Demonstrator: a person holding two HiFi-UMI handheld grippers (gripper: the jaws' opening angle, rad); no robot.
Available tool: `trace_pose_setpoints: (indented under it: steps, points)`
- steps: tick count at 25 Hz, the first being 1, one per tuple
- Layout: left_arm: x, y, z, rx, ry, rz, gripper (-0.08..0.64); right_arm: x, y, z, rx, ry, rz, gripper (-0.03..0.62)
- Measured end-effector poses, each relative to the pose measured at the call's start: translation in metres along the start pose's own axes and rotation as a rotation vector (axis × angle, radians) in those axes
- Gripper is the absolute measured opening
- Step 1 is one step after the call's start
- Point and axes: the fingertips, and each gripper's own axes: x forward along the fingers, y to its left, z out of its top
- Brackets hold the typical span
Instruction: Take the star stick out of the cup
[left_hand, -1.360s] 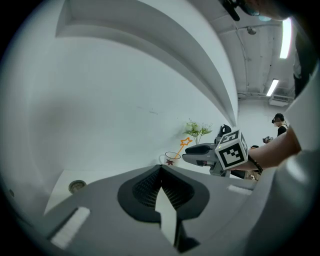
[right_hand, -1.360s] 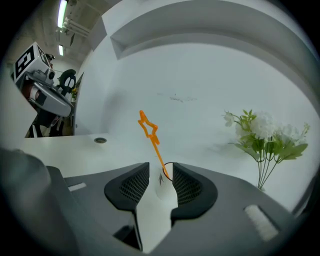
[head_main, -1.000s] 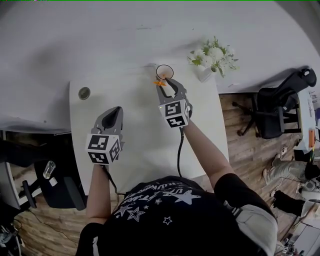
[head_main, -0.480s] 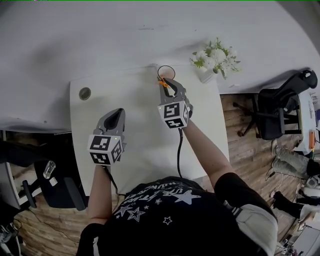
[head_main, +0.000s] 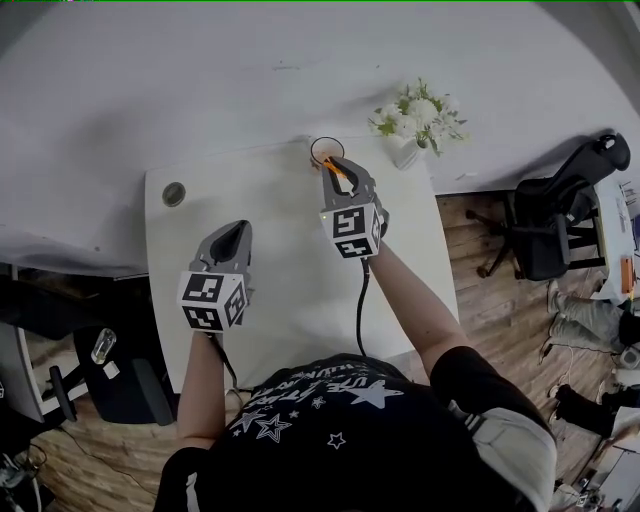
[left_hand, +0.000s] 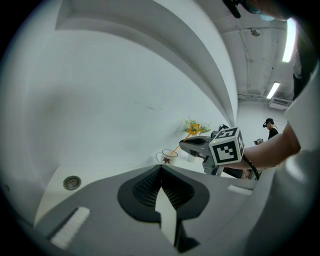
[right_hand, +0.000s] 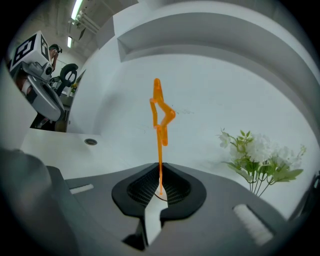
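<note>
Head view, left to right.

- A round grommet (head_main: 174, 193) is set into the white table (head_main: 290, 300), left of centre.
- The left gripper (head_main: 237, 230) is held over bare tabletop, just left of centre, well apart from everything else. In the left gripper view its jaws are seen pressed together at the tips, with nothing between them.
- At upper centre the cup (head_main: 326, 150) stands near the table's far edge. It is white, and a small leaf mark is seen on its side in the left gripper view.
- The right gripper (head_main: 336, 166) is held just below the cup in the frame, tips at its rim. A black cable (head_main: 362, 300) runs from it toward the lower edge.
- The right jaws have just been closing, and the orange star stick (right_hand: 159, 115) is pinched between the pads.
- In the right gripper view the stick rises upright from the jaws to the frame's centre, star at its upper end.
- In the left gripper view the stick is seen tilted, its lower end at the cup's mouth. Whether that end is clear of the rim cannot be told.
- Right of the cup, white flowers (head_main: 415, 112) stand in a white vase (head_main: 403, 150) at the table's far right corner.
- At far right, a black office chair (head_main: 550, 215) is seen on the wooden floor (head_main: 490, 300).
</note>
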Motion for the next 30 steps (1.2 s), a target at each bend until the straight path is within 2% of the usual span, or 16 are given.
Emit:
trace_pose_setpoints:
  steps: [16, 23, 30]
  points:
    - [-0.042, -0.059, 0.014, 0.062, -0.055, -0.006, 0.003, -0.085, -0.022, 0.038, 0.074, -0.100, -0.013, 0.032]
    - [-0.061, -0.091, 0.008, 0.078, -0.058, -0.010, 0.003, -0.126, -0.024, 0.037, 0.113, -0.108, -0.002, 0.032]
    - [-0.077, -0.122, -0.003, 0.109, -0.054, -0.001, 0.003, -0.161, -0.023, 0.022, 0.166, -0.073, 0.030, 0.032]
